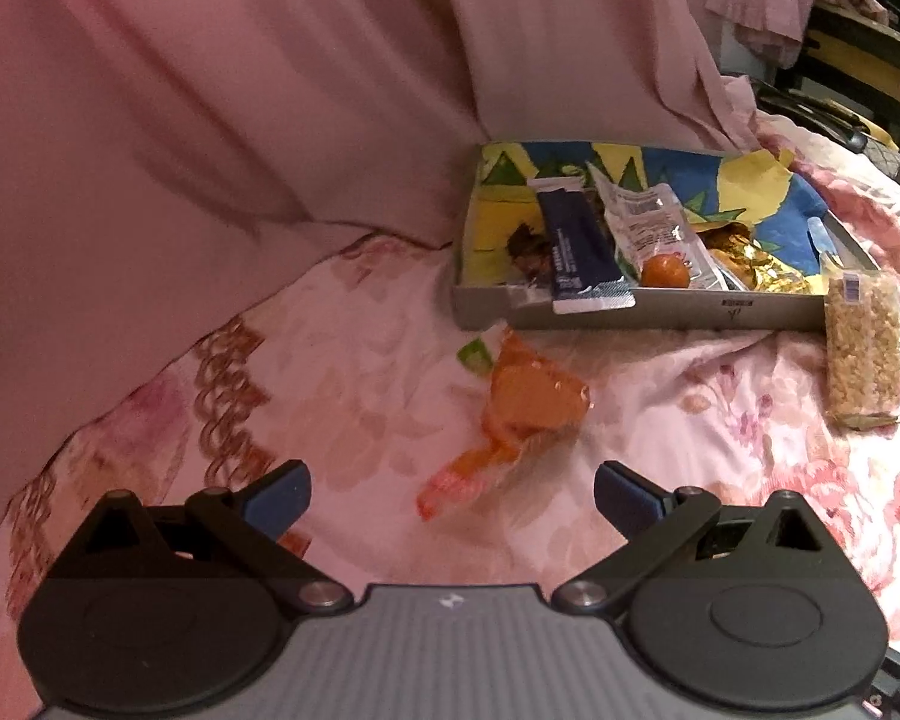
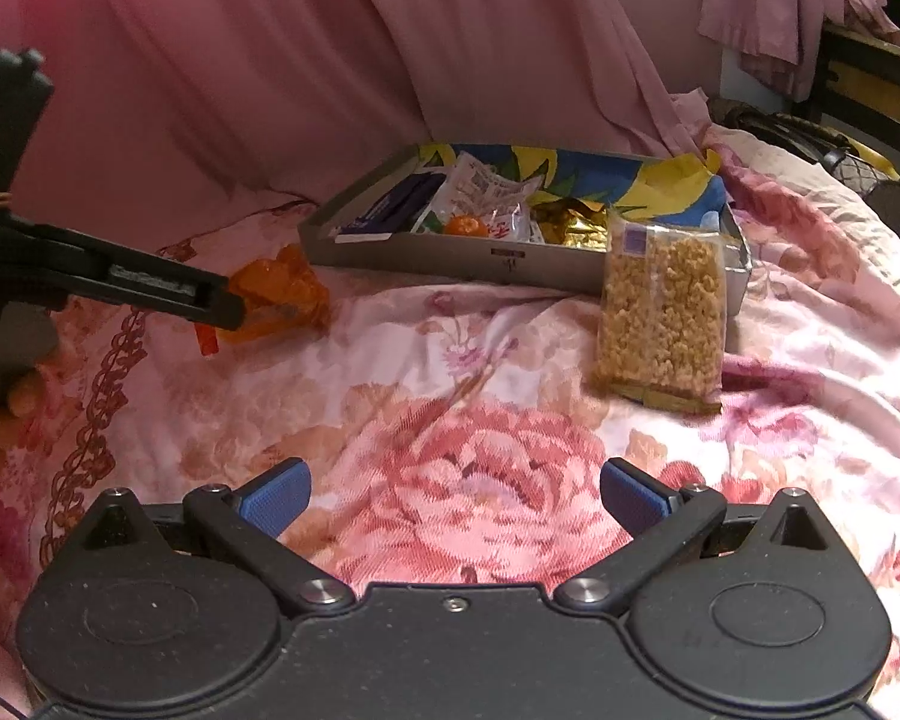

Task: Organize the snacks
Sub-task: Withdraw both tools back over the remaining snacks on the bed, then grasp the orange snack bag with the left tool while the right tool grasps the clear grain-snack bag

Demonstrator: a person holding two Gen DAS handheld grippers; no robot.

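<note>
both grippers, left and right, gape empty over the bed; the limp orange packet left of the tray could crumple or slip from a shallow pinch on soft bedding.

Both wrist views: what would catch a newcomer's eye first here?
Probably the shallow grey tray at the back of the floral pink bedspread, lined with blue-and-yellow paper and holding several snack packets. A clear packet of puffed golden snacks leans on its near right wall. Left of it, a crumpled orange wrapper lies ahead of the open left gripper; the right gripper is open too.
</note>
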